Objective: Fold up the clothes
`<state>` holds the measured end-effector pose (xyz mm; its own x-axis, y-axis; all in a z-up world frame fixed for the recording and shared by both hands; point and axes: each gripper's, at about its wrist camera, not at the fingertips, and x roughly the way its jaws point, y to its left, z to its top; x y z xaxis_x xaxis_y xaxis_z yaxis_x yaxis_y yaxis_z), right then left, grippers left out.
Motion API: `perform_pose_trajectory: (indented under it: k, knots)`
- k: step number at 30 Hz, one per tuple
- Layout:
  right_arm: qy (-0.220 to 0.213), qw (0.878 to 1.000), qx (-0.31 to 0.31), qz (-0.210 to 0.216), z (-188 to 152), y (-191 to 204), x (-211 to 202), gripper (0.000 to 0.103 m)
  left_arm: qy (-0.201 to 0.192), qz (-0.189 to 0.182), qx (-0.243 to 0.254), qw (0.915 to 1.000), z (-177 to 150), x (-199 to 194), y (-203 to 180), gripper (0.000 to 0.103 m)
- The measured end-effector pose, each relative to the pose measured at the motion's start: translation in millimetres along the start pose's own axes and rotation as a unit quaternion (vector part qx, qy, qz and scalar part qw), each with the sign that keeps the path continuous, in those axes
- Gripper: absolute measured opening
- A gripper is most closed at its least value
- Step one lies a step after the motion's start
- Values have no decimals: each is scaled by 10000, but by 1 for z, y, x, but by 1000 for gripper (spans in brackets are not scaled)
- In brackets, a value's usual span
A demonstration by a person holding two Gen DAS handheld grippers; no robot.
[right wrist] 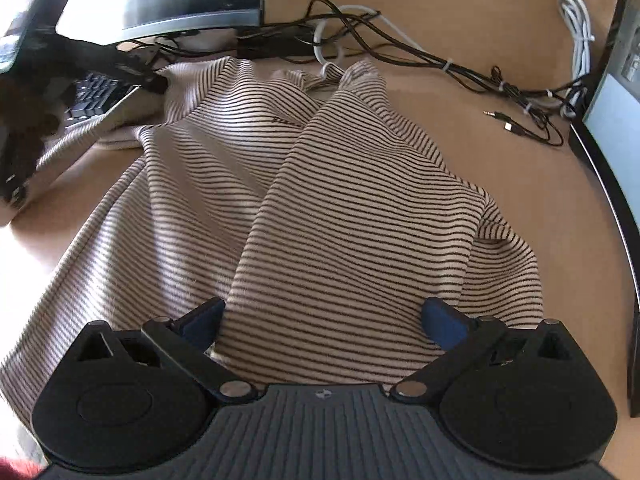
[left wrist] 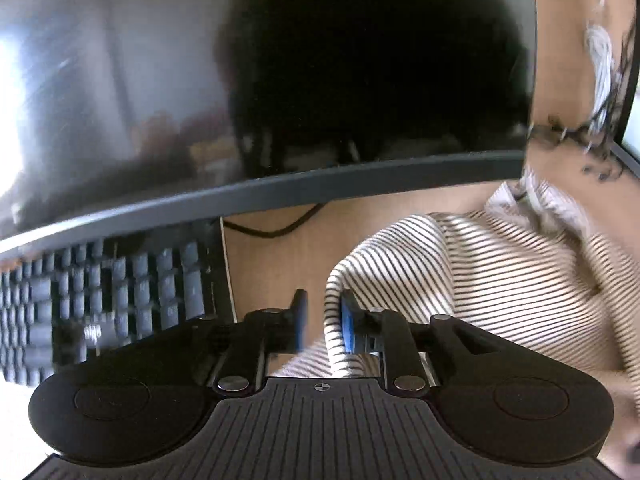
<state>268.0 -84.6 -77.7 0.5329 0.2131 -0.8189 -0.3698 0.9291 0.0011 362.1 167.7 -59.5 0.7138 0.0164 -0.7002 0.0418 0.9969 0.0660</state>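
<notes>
A cream shirt with thin dark stripes (right wrist: 320,200) lies crumpled on the wooden desk (right wrist: 500,184). My right gripper (right wrist: 322,320) is open, its blue pads (right wrist: 440,320) spread wide over the near part of the shirt. In the left wrist view my left gripper (left wrist: 324,318) has its pads (left wrist: 347,320) nearly together, with a fold of the striped shirt (left wrist: 460,280) between them. The left gripper also shows in the right wrist view (right wrist: 156,82) at the shirt's far left edge.
A dark monitor (left wrist: 280,80) and a black keyboard (left wrist: 100,300) stand close ahead of the left gripper. A tangle of black and white cables (right wrist: 400,48) lies at the back of the desk. Another screen (right wrist: 612,140) borders the right side.
</notes>
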Motion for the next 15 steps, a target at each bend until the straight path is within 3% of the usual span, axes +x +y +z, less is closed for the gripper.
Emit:
perform_pose_trajectory:
  k: [3,5,7,10,13,15]
  knots:
    - [-122,9997,221,-17,8,-5,-14,103,14,-512,-633,9967,-7,-26,13,55]
    - [-575,9980,60,-271,18,2,-30,101,67,-1019,-1050,9892,-18,-42,16,56]
    - [-856,9951,-197,-460,27,12,-36,85,139,-1512,-1334,9794,-31,-54,13,59]
    - [-726,9948,-437,-560,42,26,-16,68,327,-2100,-1610,9638,-53,-62,0,59]
    - [-485,9906,-986,-815,47,41,13,65,551,-2451,-1780,9514,-72,-61,-15,59]
    - [-424,9816,-1606,-943,46,49,19,62,676,-2548,-1785,9480,-81,-59,-23,59]
